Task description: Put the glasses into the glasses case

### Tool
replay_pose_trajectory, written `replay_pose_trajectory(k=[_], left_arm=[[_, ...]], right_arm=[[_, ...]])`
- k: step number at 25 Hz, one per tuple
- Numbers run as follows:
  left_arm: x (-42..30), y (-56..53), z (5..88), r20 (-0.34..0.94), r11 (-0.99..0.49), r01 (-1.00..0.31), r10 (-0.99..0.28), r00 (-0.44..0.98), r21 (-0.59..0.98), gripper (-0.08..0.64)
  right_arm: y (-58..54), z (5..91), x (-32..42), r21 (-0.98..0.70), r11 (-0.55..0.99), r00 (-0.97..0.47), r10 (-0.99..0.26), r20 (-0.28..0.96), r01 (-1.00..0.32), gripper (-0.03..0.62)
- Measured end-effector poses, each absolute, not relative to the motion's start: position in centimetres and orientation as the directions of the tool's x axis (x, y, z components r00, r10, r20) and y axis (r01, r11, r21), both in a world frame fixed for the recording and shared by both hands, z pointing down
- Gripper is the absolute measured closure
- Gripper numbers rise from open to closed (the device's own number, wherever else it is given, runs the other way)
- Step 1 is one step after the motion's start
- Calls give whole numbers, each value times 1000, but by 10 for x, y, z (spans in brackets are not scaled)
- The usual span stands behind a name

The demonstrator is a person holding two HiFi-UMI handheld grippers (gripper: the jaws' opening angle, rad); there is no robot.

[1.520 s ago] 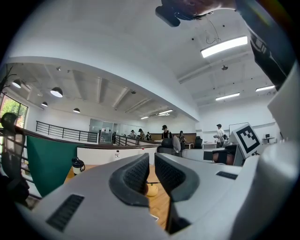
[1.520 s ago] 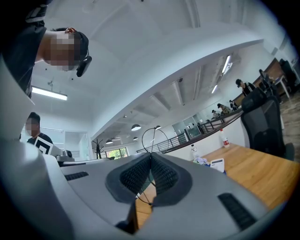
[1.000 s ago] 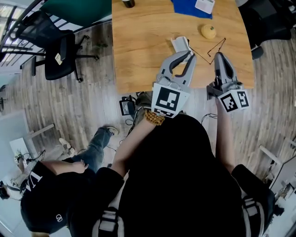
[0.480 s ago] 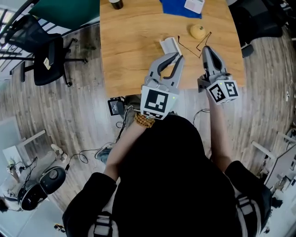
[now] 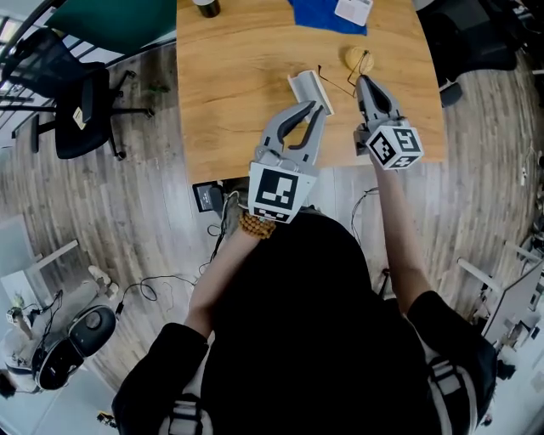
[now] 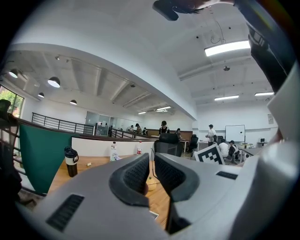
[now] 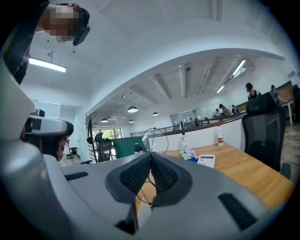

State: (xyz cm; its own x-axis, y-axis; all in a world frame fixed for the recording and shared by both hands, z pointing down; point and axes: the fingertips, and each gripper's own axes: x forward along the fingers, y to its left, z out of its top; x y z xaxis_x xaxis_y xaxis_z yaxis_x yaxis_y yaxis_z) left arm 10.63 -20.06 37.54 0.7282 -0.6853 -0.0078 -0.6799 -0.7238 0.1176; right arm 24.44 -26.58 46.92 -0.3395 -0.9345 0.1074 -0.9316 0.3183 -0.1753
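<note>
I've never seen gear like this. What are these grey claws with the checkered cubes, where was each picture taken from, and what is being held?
There is no robot here: a person holds a hand-worked, two-jaw gripper in each hand. One picture comes from a camera on the person's head, looking down. The other two come from cameras riding on each gripper, looking along its jaws. The patterned cubes are part of the grippers.

On the wooden table are a glasses case, a yellow round thing, a blue cloth and a dark cup.

The right gripper is shut on thin wire glasses, beside the case. The left gripper looks shut on a thin edge of the case.
</note>
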Motion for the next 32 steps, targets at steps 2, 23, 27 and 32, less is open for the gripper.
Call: replay_pose_trajectory(k=[2,23,27,32], left_arm=[[105,-203,376,-6,-719,-684,-690,724,119,511],[79,-212,389,27,-665,-734,-738,674,135,511],[72,-212,388,31,-656,-742,-746,666,138,511],[66,-210,391,35,-648,-748,-752,658,144,510]], right_arm=[[-274,487,243,-171,320,-345,-927,147,-932,577],[-323,618,217,-162,331,-368,-822,436,-930,577],[-322,622,212,-165,324,-363,-808,463,-932,577],[-320,633,208,-148,333,-361,-788,499,-931,577]])
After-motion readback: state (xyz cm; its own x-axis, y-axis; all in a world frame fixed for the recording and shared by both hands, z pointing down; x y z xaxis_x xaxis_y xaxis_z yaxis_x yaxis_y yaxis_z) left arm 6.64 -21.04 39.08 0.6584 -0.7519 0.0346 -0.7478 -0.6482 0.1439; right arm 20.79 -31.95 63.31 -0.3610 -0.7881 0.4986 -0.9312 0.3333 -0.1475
